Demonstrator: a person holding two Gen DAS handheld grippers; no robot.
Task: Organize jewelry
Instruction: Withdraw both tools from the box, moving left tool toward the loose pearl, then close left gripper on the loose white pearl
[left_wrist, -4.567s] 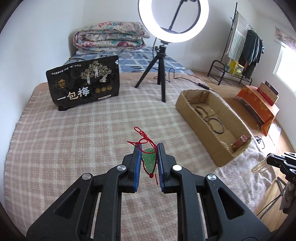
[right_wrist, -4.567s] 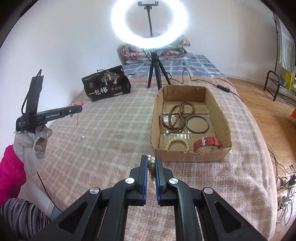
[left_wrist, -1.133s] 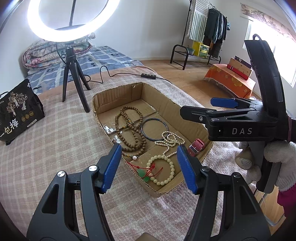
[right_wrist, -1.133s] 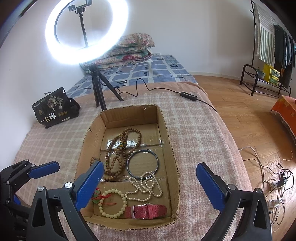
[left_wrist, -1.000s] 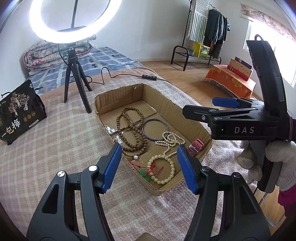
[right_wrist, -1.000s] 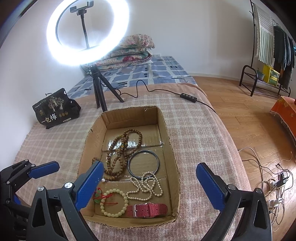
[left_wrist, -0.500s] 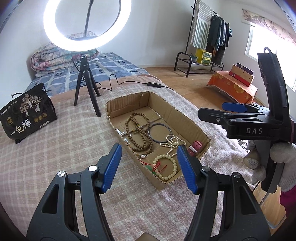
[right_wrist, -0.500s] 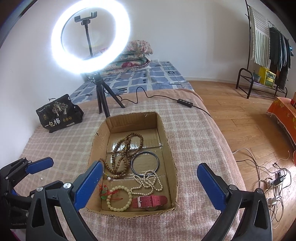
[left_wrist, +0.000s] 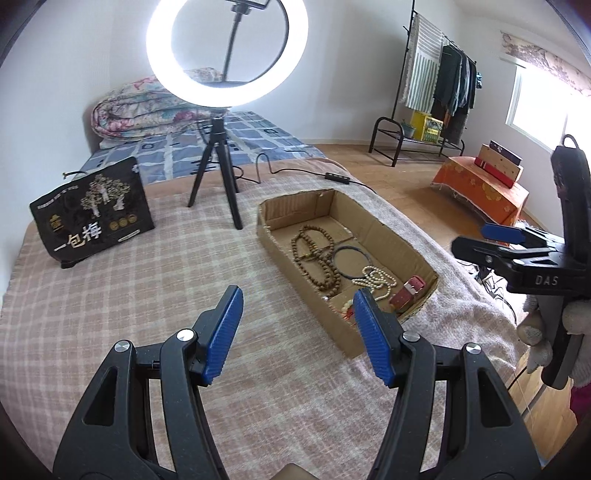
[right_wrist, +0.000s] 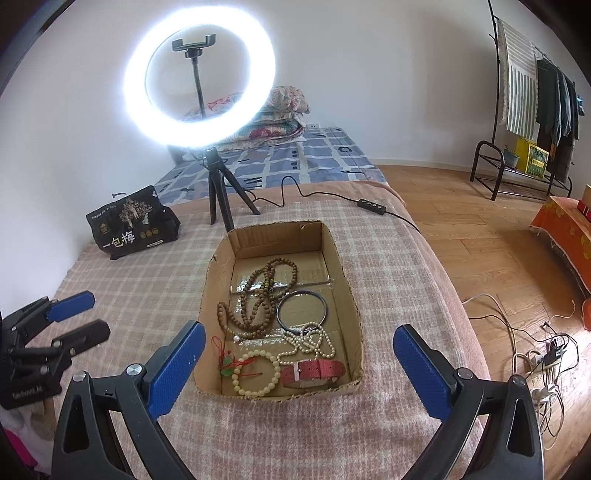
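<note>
A cardboard box (right_wrist: 347, 295) (left_wrist: 402, 243) on the plaid blanket holds the jewelry: a brown bead necklace (right_wrist: 258, 295), a dark bangle (right_wrist: 302, 309), a white pearl strand (right_wrist: 314, 341), a cream bead bracelet (right_wrist: 256, 373), a green pendant on red cord (right_wrist: 226, 363) and a red watch strap (right_wrist: 314, 371). My left gripper (left_wrist: 297, 330) is open and empty, held above the blanket left of the box. My right gripper (right_wrist: 295, 369) is open wide and empty, above the box's near end.
A ring light on a black tripod (left_wrist: 221, 177) stands behind the box with its cable (right_wrist: 369, 205) across the blanket. A black printed bag (left_wrist: 92, 218) sits at the back left. The bed edge and a wooden floor with loose wires (right_wrist: 535, 354) lie to the right.
Both grippers let go of their pieces, the pendant and a bead string, into the box. Over the last second both, open, have pulled back and up from the box.
</note>
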